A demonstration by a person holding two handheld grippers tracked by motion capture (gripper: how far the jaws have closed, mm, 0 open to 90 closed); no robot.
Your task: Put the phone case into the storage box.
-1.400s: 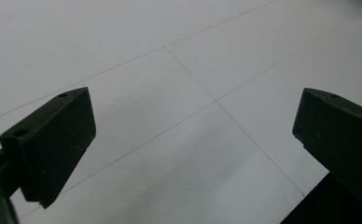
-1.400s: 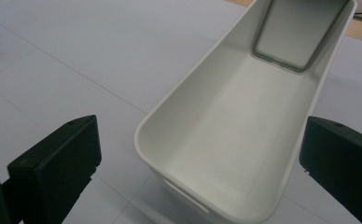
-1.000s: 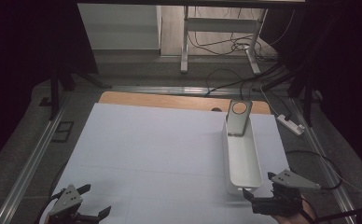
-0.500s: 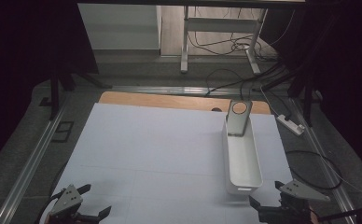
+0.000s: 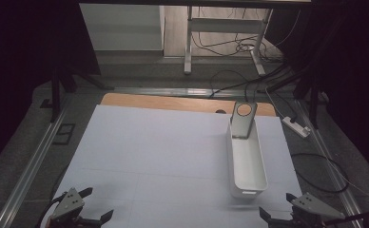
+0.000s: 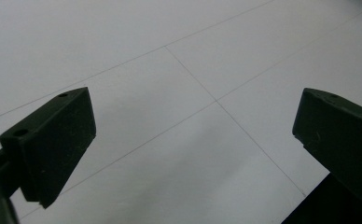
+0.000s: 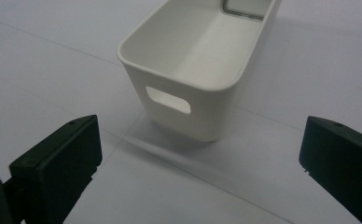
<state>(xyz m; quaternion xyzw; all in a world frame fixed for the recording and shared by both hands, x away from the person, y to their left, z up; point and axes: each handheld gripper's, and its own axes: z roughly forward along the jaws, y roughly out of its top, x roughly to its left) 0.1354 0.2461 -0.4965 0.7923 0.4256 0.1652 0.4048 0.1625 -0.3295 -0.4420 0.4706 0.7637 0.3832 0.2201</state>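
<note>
bin (image 5: 247,164): plain white
stand (image 5: 242,119) leaning in the bin: grey, with a pale disc ringed in black
table sheet (image 5: 163,147): white, faint thin lines
table edge (image 5: 173,102), upper centre: orange-brown wood
left gripper (image 5: 93,204), right gripper (image 5: 277,206): black jaws, grey plates

Left tool (image 5: 97,205): black jaws, blocky and wedge-shaped, small round screw holes near their top edges, a grey three-cornered plate with dark dots riding on top. Right tool (image 5: 278,208) matches: same black jaws, same grey plate.
</note>
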